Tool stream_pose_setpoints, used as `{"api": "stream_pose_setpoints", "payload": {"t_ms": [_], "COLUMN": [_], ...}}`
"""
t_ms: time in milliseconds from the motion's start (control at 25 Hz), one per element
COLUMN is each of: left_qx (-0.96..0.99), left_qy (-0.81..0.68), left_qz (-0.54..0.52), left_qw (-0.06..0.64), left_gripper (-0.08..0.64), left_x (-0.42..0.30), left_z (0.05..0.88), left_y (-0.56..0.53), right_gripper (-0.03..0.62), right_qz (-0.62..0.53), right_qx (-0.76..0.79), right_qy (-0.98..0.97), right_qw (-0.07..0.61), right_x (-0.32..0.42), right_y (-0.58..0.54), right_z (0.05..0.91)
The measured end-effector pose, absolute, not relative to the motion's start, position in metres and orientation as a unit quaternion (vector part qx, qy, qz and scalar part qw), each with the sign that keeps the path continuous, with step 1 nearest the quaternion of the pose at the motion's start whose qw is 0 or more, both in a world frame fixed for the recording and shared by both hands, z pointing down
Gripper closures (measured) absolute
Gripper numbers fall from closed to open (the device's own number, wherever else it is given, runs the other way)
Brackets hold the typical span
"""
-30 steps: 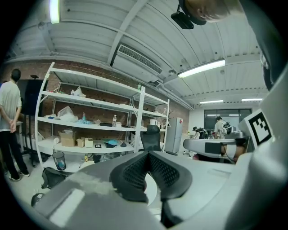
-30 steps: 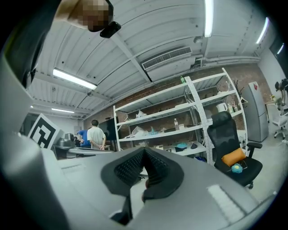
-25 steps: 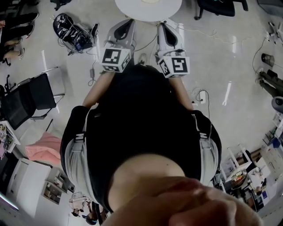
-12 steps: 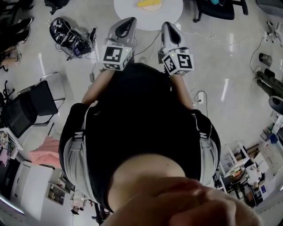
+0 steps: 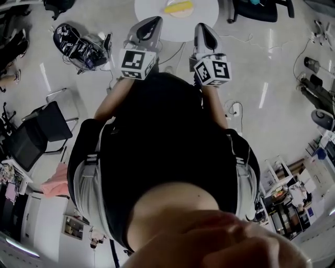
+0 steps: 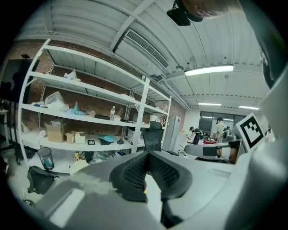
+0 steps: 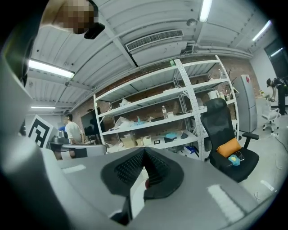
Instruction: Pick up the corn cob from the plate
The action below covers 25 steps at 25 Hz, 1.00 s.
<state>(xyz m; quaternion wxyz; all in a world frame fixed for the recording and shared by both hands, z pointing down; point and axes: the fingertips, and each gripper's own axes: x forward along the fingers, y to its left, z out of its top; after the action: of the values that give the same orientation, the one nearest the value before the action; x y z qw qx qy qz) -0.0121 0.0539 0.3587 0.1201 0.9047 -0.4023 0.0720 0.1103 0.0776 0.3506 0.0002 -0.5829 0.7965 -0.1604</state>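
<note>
L gripper [image 5: 152,22] & R gripper [image 5: 203,29] both shut, empty, short of corn cob [image 5: 178,6]; unopened they'd shove it off plate [image 5: 181,14]

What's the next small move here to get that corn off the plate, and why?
Probably open the right gripper. Its jaws are pressed together with nothing between them, the left gripper is shut too, and the corn cob lies on its plate on the round table just ahead of both.
</note>
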Motion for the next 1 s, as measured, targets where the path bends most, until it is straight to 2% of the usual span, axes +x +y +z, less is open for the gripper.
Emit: {"api": "stream_pose_setpoints", "payload": {"t_ms": [1000], "left_qx": [0.913], "left_qy": [-0.377], "left_qz": [0.063], "left_qw": [0.142], "left_gripper": [0.557], "left_x": [-0.026], "left_z": [0.367], "left_y": [-0.034], "right_gripper": [0.584], "right_qz": [-0.147], "right_qx": [-0.642], "right_qy": [0.752], "right_qw": [0.007], "right_x": [0.11], "right_y": [0.001], "right_z": [0.35]}}
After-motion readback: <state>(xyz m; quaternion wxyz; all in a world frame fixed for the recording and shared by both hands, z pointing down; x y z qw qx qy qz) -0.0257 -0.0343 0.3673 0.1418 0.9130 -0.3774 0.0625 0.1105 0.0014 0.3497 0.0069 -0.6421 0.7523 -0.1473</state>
